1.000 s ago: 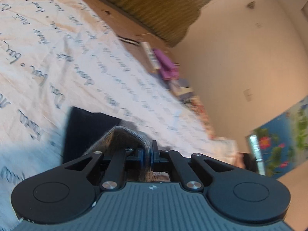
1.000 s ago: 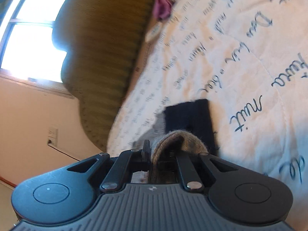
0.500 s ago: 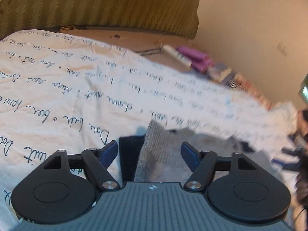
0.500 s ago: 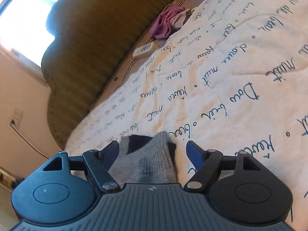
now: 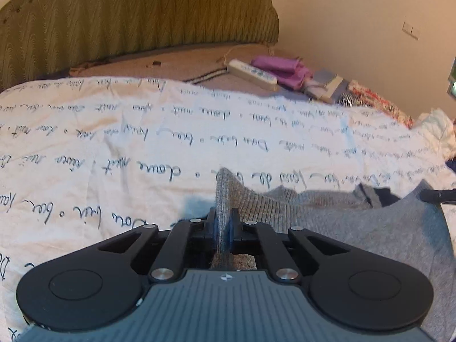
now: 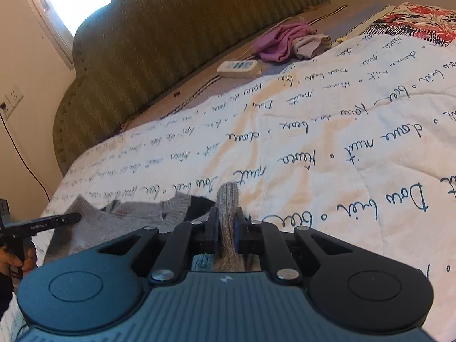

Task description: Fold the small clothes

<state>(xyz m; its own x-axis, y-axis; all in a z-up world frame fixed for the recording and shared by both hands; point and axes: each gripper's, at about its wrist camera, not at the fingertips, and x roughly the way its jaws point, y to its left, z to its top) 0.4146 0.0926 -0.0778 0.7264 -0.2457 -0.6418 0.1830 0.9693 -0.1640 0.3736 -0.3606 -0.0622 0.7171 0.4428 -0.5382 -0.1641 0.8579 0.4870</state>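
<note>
A bed (image 5: 85,148) under a white quilt printed with dark script fills both views, with an olive headboard (image 6: 176,28) at its far side. On the near part of the quilt lies a grey knitted garment (image 5: 356,228). The left claw (image 5: 223,225) has just closed and pinches a raised fold of it. The right claw (image 6: 226,228) has just closed too, clamped on another upright fold. A white remote (image 6: 238,68) lies far off beside purple cloth (image 6: 282,42).

Bedroom, quilted bedspread (image 5: 114,131), padded headboard (image 6: 176,37)
</note>
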